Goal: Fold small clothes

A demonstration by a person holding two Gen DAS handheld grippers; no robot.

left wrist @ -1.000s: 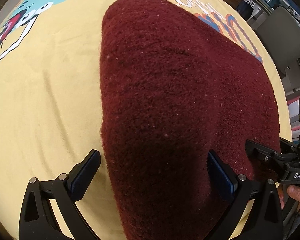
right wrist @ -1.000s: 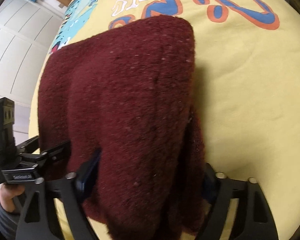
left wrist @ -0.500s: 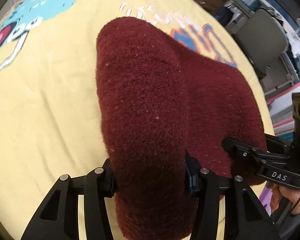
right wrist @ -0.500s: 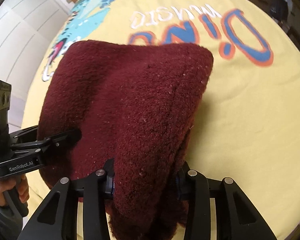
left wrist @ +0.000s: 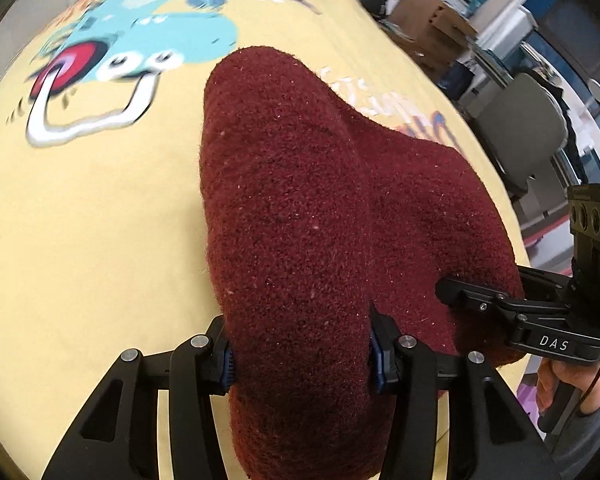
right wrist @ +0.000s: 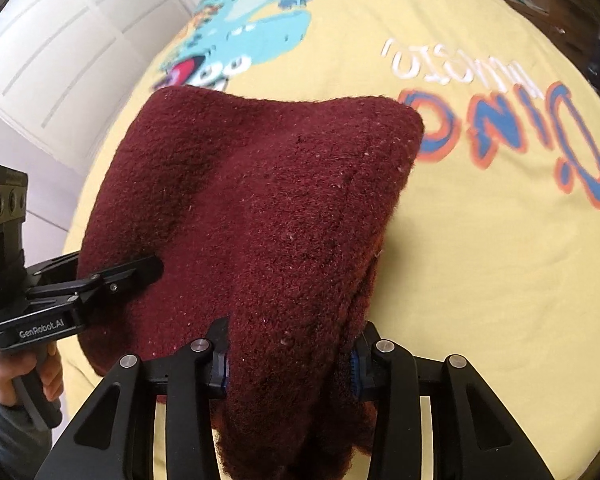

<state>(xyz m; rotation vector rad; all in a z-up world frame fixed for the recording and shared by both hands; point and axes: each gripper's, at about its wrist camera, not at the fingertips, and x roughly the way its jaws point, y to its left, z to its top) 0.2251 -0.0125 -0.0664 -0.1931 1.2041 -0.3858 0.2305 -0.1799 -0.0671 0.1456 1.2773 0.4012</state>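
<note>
A dark red fleece garment (left wrist: 300, 216) lies bunched on a yellow sheet (left wrist: 92, 240), its near edge raised into two ridges, one in each gripper. The fabric is thick and nubbly, flecked with pale lint. From the left wrist view, one ridge runs forward from the camera to a rounded far corner; the rest of the cloth slopes down to the right. From the right wrist view the garment (right wrist: 260, 208) spreads wider, with a squared far edge and a fold of layers hanging at its right side.

The left gripper (left wrist: 300, 356) is clamped on the near left ridge: both blue-padded fingers (left wrist: 225, 364) press into the fleece from either side, the cloth bulging above and below them. The right gripper (right wrist: 288, 364) is likewise closed on the near right ridge, its pads (right wrist: 354, 368) sunk into the bundled layers. Each gripper also shows in the other's camera: the right one (left wrist: 460, 294) enters at the right edge with its tip against the cloth, held by a hand (left wrist: 556, 384); the left one (right wrist: 140, 270) enters at the left edge, its upper finger lying on the fleece, gripped by a hand (right wrist: 32, 376).

The sheet (right wrist: 480, 280) carries a turquoise cartoon dinosaur (left wrist: 148, 36) with a red mouth, and blue-and-orange lettering (right wrist: 540, 136) with white script above it. Beyond the sheet stand white panelled doors (right wrist: 60, 60) on one side, and cardboard boxes (left wrist: 432, 20) and a grey chair (left wrist: 520, 124) on the other.
</note>
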